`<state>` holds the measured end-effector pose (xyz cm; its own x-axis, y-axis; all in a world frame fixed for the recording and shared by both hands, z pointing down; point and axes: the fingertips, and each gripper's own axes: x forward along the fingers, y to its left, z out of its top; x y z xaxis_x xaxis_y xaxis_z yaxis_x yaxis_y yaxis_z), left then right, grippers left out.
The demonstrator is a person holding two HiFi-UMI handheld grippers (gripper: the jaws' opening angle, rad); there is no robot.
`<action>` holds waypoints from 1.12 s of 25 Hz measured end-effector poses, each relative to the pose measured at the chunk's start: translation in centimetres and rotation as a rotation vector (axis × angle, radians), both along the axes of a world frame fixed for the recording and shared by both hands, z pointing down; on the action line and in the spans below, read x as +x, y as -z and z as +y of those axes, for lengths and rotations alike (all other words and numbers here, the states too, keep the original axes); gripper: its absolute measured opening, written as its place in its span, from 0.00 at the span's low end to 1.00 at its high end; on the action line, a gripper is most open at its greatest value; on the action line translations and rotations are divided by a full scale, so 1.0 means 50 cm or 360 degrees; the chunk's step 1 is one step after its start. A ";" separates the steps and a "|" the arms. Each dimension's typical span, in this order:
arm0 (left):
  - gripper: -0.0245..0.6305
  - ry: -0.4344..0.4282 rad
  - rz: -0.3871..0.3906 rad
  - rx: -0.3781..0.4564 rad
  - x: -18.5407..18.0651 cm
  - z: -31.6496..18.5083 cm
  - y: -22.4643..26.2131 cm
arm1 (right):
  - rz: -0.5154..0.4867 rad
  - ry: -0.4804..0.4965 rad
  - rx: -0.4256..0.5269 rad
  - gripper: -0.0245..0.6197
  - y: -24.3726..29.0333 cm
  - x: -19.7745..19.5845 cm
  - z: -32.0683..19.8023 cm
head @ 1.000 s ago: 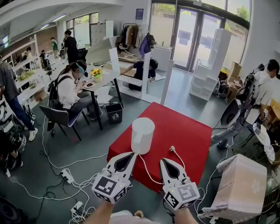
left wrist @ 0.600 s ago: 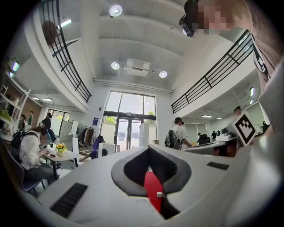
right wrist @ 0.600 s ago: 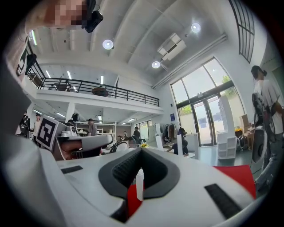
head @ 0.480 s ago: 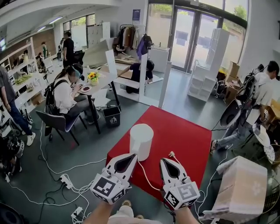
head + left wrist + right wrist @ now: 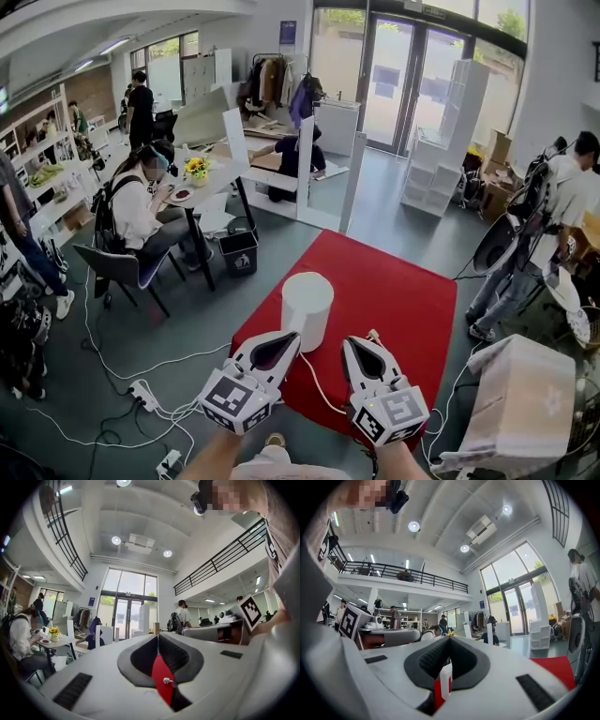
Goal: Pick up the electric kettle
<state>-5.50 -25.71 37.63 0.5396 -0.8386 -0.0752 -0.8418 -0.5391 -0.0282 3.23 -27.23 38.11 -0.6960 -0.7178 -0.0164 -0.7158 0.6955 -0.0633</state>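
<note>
White kettle (image 5: 307, 307) btm partly occluded; cord (image 5: 315, 384) partly hidden.

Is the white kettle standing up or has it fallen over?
Standing up. The kettle sits straight on the red table, flat top facing up.

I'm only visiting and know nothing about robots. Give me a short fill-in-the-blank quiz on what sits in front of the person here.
1. The electric kettle is ___ in colour.
2. It stands upright on a table with a ___ top.
3. The cord trailing from its base ends in a ___ lying on the table.
Missing words: white; red; plug.
</note>
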 end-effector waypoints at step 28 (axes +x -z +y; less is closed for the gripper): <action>0.35 -0.0078 -0.0096 -0.0348 -0.040 -0.113 -0.225 | 0.0042 -0.0073 -0.0110 0.06 -0.063 -0.011 -0.094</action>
